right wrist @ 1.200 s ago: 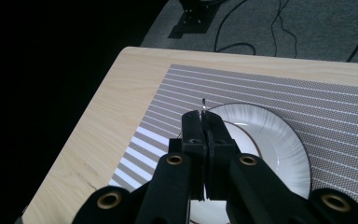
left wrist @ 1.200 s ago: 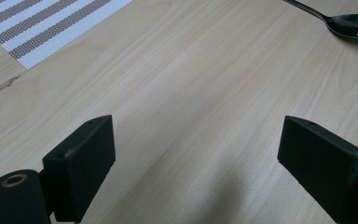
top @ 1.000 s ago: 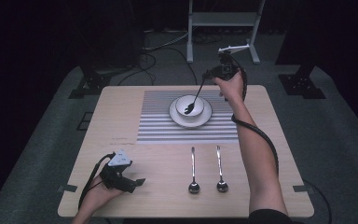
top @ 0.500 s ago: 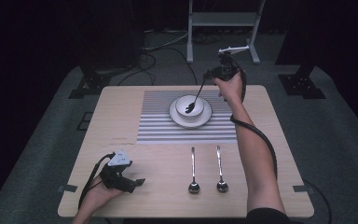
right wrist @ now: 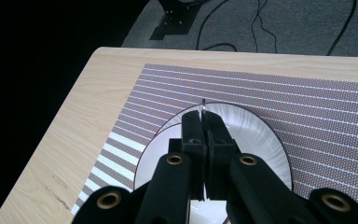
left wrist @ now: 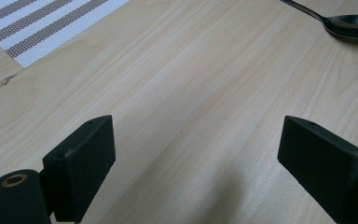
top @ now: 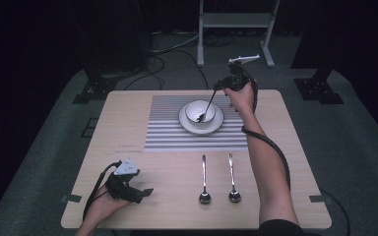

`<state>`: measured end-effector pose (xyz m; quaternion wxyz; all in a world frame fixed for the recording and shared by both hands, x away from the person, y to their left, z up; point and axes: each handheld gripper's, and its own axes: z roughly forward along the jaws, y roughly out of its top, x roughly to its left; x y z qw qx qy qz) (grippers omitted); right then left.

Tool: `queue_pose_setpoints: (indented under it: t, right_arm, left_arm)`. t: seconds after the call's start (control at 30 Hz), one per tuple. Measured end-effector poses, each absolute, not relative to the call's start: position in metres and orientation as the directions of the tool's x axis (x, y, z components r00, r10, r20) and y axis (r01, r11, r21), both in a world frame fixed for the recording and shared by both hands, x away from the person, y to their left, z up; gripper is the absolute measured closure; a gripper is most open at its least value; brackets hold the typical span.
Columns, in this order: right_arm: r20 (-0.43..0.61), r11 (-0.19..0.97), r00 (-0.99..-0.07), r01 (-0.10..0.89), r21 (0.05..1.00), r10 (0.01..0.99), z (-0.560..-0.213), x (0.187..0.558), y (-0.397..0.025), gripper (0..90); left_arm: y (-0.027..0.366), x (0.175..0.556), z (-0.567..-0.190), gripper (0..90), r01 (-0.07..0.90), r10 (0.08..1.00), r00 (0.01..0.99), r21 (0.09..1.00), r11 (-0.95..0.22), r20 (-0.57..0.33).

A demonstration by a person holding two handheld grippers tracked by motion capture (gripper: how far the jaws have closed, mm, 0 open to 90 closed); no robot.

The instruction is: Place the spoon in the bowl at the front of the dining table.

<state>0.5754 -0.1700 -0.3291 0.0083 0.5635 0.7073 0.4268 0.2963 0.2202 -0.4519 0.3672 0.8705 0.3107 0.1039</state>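
A white bowl (top: pixel 200 111) sits on a white plate (top: pixel 219 120) on the striped placemat (top: pixel 167 132) at the table's far middle. My right gripper (top: pixel 222 86) hovers behind and to the right of the bowl. It is shut on the handle of a slim metal utensil (top: pixel 209 104), which slants down with its head inside the bowl. In the right gripper view the closed gripper (right wrist: pixel 204 123) pinches the thin handle (right wrist: pixel 203 105) above the plate (right wrist: pixel 261 140). My left gripper (top: pixel 145 191) rests open at the front left, with bare wood between its fingertips (left wrist: pixel 196 144).
Two spoons (top: pixel 204 177) (top: pixel 232 177) lie side by side on the wood in front of the placemat, bowls toward the person. One spoon's bowl (left wrist: pixel 349 23) appears ahead of the left gripper. A metal stand (top: pixel 236 19) and cables (top: pixel 177 49) are on the floor beyond the table.
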Motion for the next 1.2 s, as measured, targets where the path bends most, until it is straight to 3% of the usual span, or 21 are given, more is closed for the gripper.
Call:
queue_pose_setpoints:
  t: [0.6, 1.2]
  right_arm:
    - [0.485, 0.001, -0.339, 0.821, 0.571, 0.806, -0.352, 0.573, -0.179, 85.8]
    - [0.475, 0.033, -0.329, 0.847, 0.53, 0.816, -0.362, 0.568, -0.192, 70.5]
  left_arm:
    - [0.22, 0.297, -0.452, 10.0, 0.464, 0.617, 0.786, 0.703, -0.54, -0.045]
    - [0.219, 0.297, -0.453, 10.0, 0.465, 0.617, 0.786, 0.701, -0.541, -0.045]
